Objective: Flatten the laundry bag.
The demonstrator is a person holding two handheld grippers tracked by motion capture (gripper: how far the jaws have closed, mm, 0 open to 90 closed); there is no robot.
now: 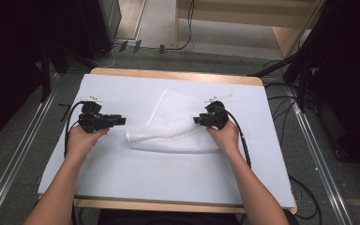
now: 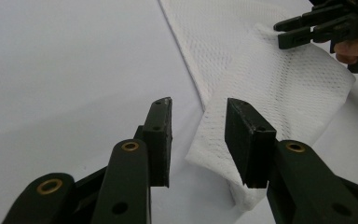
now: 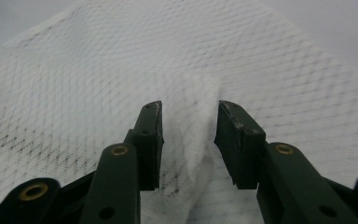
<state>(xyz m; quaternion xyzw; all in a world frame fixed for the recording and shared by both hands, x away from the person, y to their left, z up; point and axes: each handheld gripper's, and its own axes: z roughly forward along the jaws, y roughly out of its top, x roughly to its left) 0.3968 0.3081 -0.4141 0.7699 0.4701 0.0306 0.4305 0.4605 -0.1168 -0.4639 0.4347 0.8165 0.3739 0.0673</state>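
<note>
A white mesh cloth (image 1: 173, 124) lies folded over on the white-covered table (image 1: 168, 173), near its middle. My left gripper (image 1: 121, 121) hovers just left of the cloth's near-left corner. In the left gripper view its jaws (image 2: 199, 102) stand open with nothing between them, and the cloth's folded corner (image 2: 261, 79) lies just beyond. My right gripper (image 1: 196, 120) is over the cloth's right side and appears across the cloth in the left gripper view (image 2: 284, 32). Its jaws (image 3: 189, 106) are open, with a raised fold of the cloth (image 3: 261, 60) between the pads, which do not press on it.
The table has a wooden rim (image 1: 168, 74) at the far side. Metal rails (image 1: 23, 140) run along the floor on both sides. Cables (image 1: 286, 101) and dark stands (image 1: 304, 70) sit at the right; a dark stand (image 1: 44, 70) is at the left.
</note>
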